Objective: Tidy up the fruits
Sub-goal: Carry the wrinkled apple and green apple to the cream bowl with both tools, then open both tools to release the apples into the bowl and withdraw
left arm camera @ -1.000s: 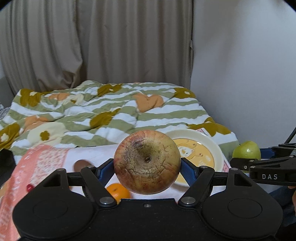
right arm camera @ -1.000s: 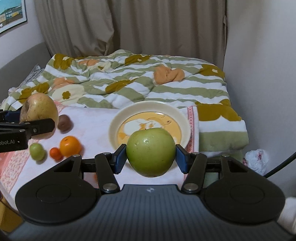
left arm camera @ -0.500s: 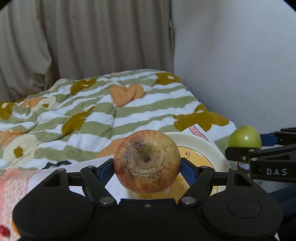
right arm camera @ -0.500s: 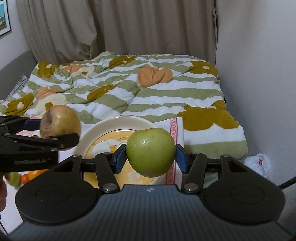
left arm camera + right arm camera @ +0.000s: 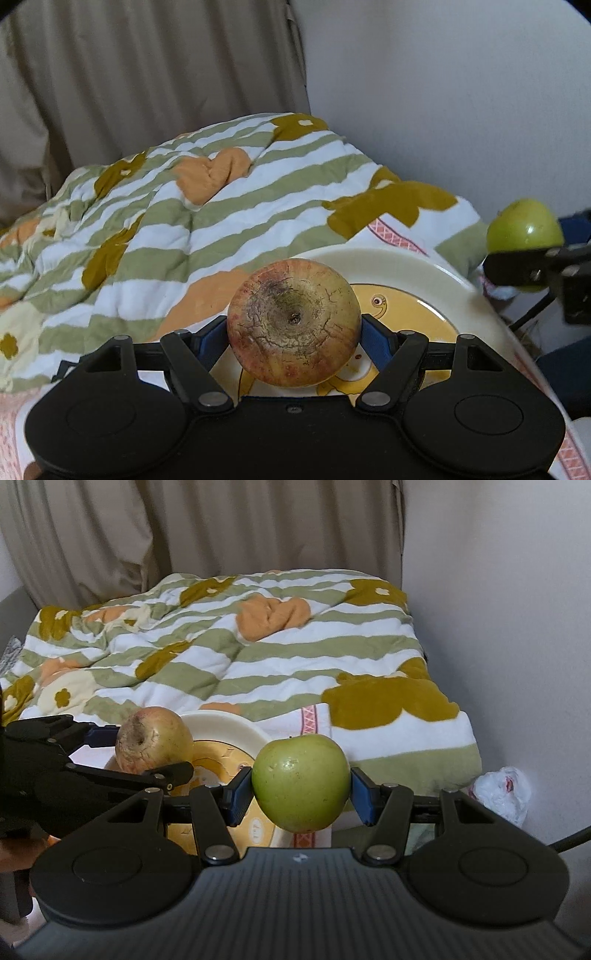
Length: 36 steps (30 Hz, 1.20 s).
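Note:
My left gripper (image 5: 293, 328) is shut on a reddish-yellow russeted apple (image 5: 293, 321) and holds it above the near part of a cream plate (image 5: 406, 266) with a yellow cartoon centre. The same apple (image 5: 153, 740) and plate (image 5: 225, 727) show in the right wrist view. My right gripper (image 5: 301, 788) is shut on a green apple (image 5: 301, 782) and holds it just right of the plate's rim. That green apple (image 5: 524, 232) shows at the right edge of the left wrist view.
The plate lies on a white cloth with a pink border (image 5: 310, 716) on a bed with a green-striped quilt (image 5: 221, 653). A wall (image 5: 498, 609) stands close on the right, with a white plastic bag (image 5: 502, 794) on the floor beside it. Curtains (image 5: 221, 528) hang behind.
Both grippers have moved right and forward with their apples. The plate now lies under the left gripper, and the small fruits at the left have left the views.

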### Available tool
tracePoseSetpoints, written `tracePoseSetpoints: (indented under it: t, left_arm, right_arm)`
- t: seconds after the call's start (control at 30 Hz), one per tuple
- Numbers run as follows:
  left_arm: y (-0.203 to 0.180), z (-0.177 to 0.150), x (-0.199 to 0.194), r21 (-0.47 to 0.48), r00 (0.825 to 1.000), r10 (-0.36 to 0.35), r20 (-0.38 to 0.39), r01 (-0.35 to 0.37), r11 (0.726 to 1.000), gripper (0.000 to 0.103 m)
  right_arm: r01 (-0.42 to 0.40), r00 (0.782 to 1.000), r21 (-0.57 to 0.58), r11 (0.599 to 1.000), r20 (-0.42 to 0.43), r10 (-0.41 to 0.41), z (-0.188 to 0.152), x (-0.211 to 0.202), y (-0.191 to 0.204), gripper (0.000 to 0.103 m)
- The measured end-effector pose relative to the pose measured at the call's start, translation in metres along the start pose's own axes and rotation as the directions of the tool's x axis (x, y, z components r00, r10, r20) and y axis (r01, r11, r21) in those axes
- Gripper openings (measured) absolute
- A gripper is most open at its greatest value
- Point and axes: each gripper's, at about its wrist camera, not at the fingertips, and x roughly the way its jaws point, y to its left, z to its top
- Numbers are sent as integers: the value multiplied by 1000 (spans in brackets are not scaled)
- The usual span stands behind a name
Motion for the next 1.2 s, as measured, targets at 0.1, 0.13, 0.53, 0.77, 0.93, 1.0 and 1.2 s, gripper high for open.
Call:
tracePoseSetpoints:
  t: [0.1,0.13,0.53,0.77,0.93,1.0,1.2]
  left_arm:
    - [0,0,5,-2,1000,-13,-10,13,1000,79]
    - [0,1,6,0,1000,-10,-11,10,1000,80]
    - [19,-7,-32,16,1000,13,12,-13,1000,103]
    - [31,-14,-50,-50,1000,3,-4,-3,999,103]
    - [35,-20,-61,-67,1000,30,-9,-30,997,103]
    - [38,-25,-64,-81,999,31,-14,-32,996,103]
    - [46,-37,-72,-116,999,42,-34,-45,992,103]
  right_arm:
    - [8,1000,12,1000,-2,-8,0,0,-2,71]
    - [11,1000,14,1000,-2,-11,0,-1,-3,71]
    - [-5,1000,-9,1000,18,6,11,-8,2,71]
    - [-59,998,-89,994,-19,57,8,14,30,71]
    - [-93,994,-185,978,-67,82,-3,35,52,71]
    - [-94,994,-228,969,-73,79,-7,43,60,71]
    - [-102,993,-278,955,-91,80,-15,56,70,71]
